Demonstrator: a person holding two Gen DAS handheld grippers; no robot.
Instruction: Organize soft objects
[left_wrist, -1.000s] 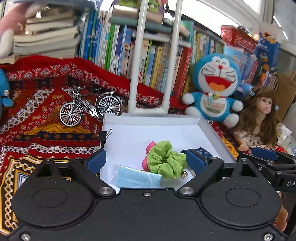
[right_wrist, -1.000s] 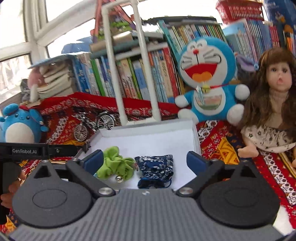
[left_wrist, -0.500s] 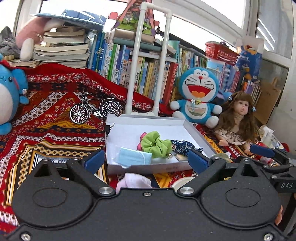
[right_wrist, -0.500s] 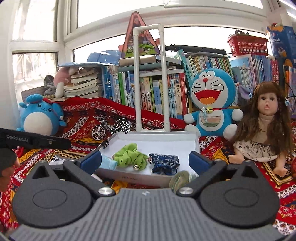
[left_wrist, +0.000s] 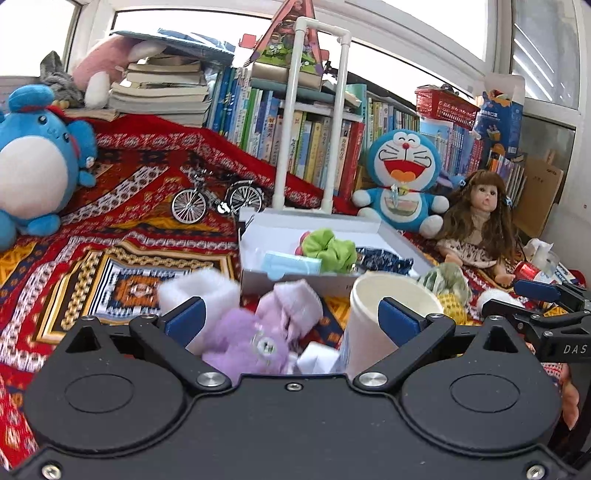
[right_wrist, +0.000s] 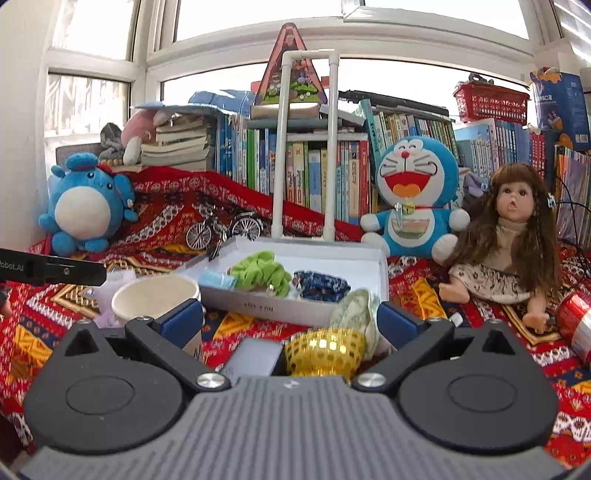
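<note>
A white box (left_wrist: 258, 236) (right_wrist: 258, 304) holds a green scrunchie (left_wrist: 330, 249) (right_wrist: 260, 273), a blue face mask (left_wrist: 291, 262) (right_wrist: 218, 278) and a dark blue patterned cloth (left_wrist: 384, 258) (right_wrist: 321, 284). My left gripper (left_wrist: 291, 319) is open and empty, above a purple fluffy toy (left_wrist: 251, 343) and a white sock (left_wrist: 197, 290) in front of the box. My right gripper (right_wrist: 290, 317) is open and empty, above a gold sequin scrunchie (right_wrist: 325, 352) and a pale green cloth (right_wrist: 354, 306).
A white paper cup (left_wrist: 373, 321) (right_wrist: 155, 299) stands between the grippers. A grey block (right_wrist: 255, 358) lies by the gold scrunchie. A toy bicycle (left_wrist: 216, 197), Doraemon plush (right_wrist: 413, 199), doll (right_wrist: 513, 236), blue plush (right_wrist: 86, 206) and books ring the patterned cloth. A red can (right_wrist: 576, 325) lies right.
Both grippers have pulled back from over the box towards me and stayed open. The loose soft items and the cup in front of the box have come into view.
</note>
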